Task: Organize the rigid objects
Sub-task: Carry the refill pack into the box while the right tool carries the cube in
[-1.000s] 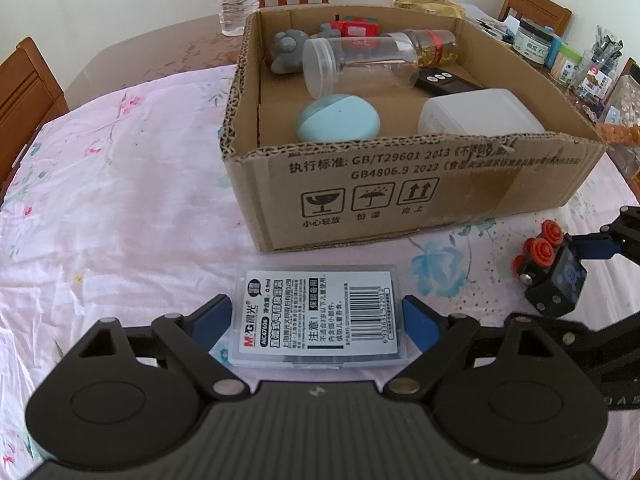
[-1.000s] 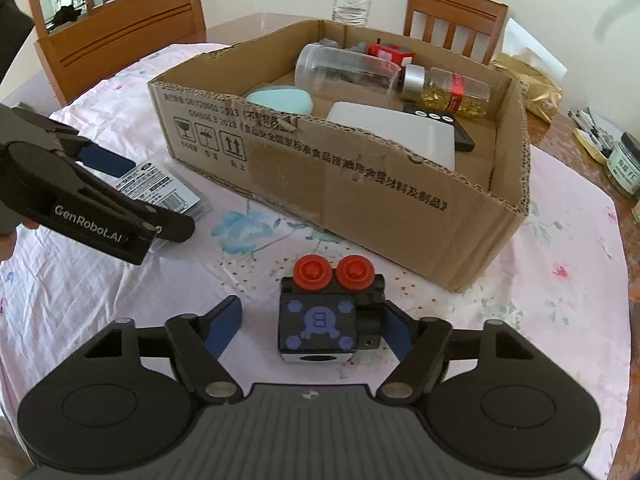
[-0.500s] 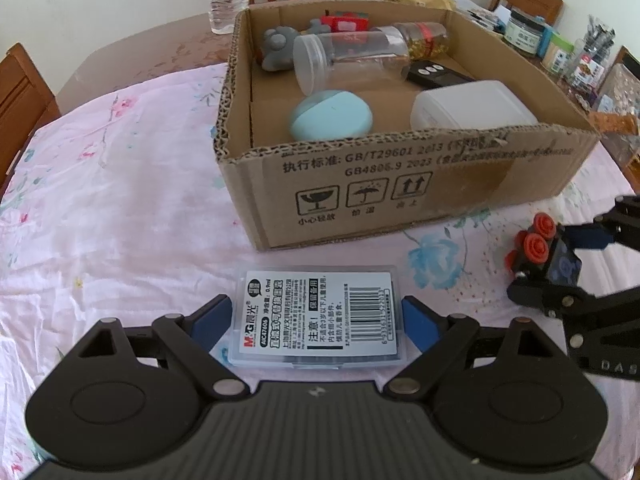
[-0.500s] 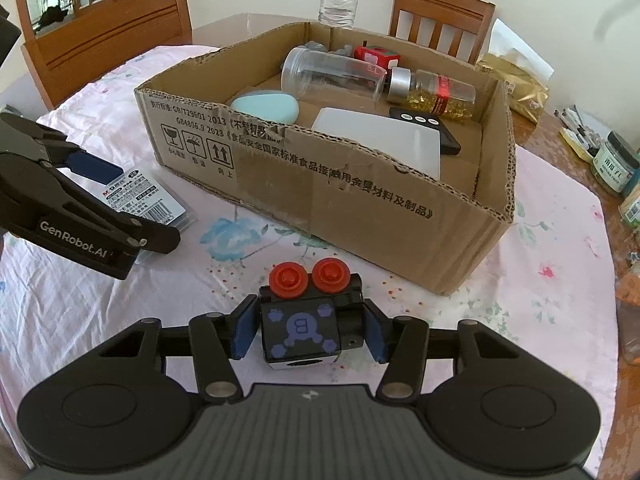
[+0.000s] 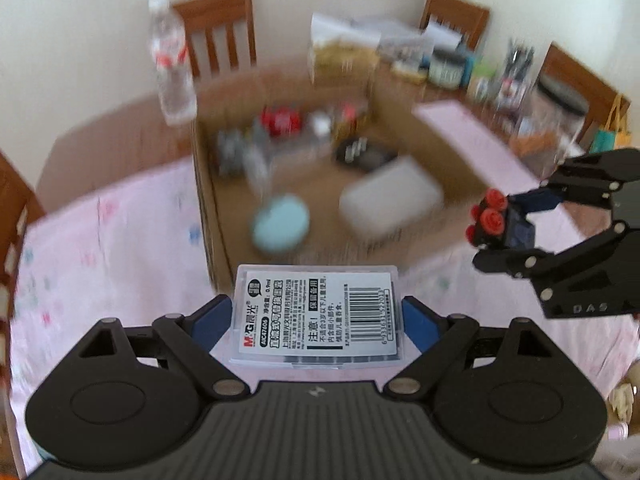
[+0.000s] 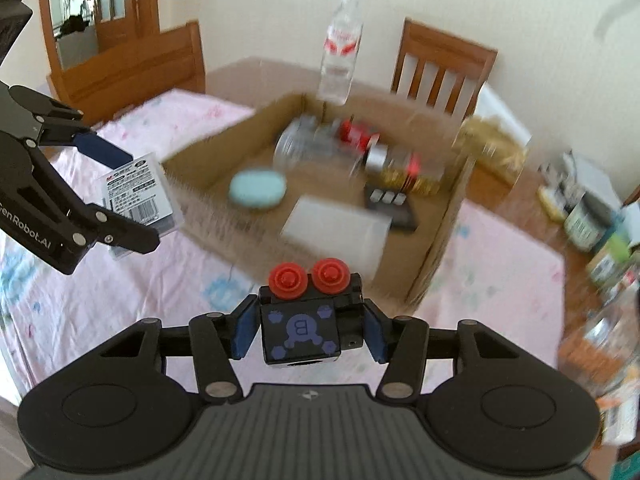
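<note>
My left gripper [image 5: 316, 318] is shut on a flat clear plastic case [image 5: 318, 314] with a white barcode label, lifted off the table. That case [image 6: 140, 190] also shows at the left of the right wrist view, in the left gripper [image 6: 120, 196]. My right gripper [image 6: 306, 330] is shut on a black cube toy [image 6: 302, 330] with two red knobs on top, also raised. The same toy [image 5: 502, 224] is at the right of the left wrist view, held by the right gripper [image 5: 516, 226]. An open cardboard box [image 5: 208, 216] lies ahead of both, blurred.
The box [image 6: 448, 216] holds a light-blue round case [image 6: 258, 188], a white container [image 6: 336, 226], a clear jar [image 6: 298, 146] and a black remote [image 6: 390, 204]. A water bottle [image 6: 340, 52] stands behind it. Jars crowd the right side [image 5: 560, 120]. Wooden chairs [image 6: 440, 68] surround the pink-clothed table [image 5: 112, 248].
Both grippers have risen off the table with their objects and now look down into the box. The right gripper's fingers closed on the cube toy.
</note>
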The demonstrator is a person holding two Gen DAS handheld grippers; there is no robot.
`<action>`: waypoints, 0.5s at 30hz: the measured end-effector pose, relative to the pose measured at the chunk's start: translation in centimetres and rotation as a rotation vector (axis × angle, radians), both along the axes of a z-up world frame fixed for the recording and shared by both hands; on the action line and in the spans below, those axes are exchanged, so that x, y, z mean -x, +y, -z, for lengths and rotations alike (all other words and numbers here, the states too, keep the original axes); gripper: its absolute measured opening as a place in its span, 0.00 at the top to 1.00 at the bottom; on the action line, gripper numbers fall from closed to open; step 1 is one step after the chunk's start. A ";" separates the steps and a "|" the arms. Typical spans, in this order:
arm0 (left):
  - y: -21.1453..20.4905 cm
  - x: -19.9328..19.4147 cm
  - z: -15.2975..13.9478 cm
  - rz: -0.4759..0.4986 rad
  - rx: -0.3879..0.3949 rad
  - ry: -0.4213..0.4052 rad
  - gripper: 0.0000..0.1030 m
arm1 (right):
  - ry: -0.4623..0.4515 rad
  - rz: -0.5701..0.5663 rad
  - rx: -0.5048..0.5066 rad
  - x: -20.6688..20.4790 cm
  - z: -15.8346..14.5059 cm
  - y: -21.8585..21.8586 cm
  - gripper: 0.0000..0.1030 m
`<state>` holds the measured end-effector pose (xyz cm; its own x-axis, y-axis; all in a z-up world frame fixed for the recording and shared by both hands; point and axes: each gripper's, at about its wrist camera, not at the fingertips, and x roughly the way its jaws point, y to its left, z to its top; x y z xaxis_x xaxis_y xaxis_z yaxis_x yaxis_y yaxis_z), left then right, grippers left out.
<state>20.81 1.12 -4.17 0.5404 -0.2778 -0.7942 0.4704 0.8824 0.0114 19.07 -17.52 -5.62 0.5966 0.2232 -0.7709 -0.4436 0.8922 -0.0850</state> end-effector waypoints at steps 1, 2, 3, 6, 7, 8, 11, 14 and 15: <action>-0.3 -0.5 -0.5 0.002 0.015 -0.017 0.13 | -0.015 0.003 -0.002 -0.3 -0.5 -0.2 0.43; -0.6 -1.0 -0.8 0.002 0.029 -0.028 0.13 | -0.028 0.005 -0.005 -0.7 -1.0 -0.3 0.43; -0.9 -1.7 -0.9 0.001 0.036 -0.038 0.13 | -0.039 0.010 -0.008 -1.1 -1.4 -0.5 0.43; -2.2 -4.0 -0.1 -0.013 0.031 -0.053 0.13 | -0.056 0.020 -0.013 -2.5 -1.9 -0.8 0.43; -2.4 -4.5 0.4 -0.021 0.029 -0.048 0.13 | -0.060 0.024 -0.013 -3.0 -1.9 -0.8 0.43; -2.6 -5.1 0.9 -0.032 0.029 -0.040 0.13 | -0.061 0.027 -0.013 -3.7 -1.8 -0.8 0.43; -2.8 -6.3 2.0 -0.070 0.036 -0.025 0.13 | -0.047 0.034 -0.026 -5.5 -1.4 -1.1 0.43; -2.7 -6.6 2.7 -0.102 0.045 -0.022 0.12 | -0.031 0.042 -0.027 -7.0 -1.0 -1.0 0.43; -2.7 -6.7 2.9 -0.124 0.041 -0.026 0.12 | -0.025 0.041 -0.026 -7.5 -0.8 -1.0 0.43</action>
<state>27.51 -1.55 -7.11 0.5932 -0.2390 -0.7688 0.3574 0.9339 -0.0146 26.60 -18.51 -4.78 0.6246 0.2184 -0.7498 -0.4050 0.9115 -0.0719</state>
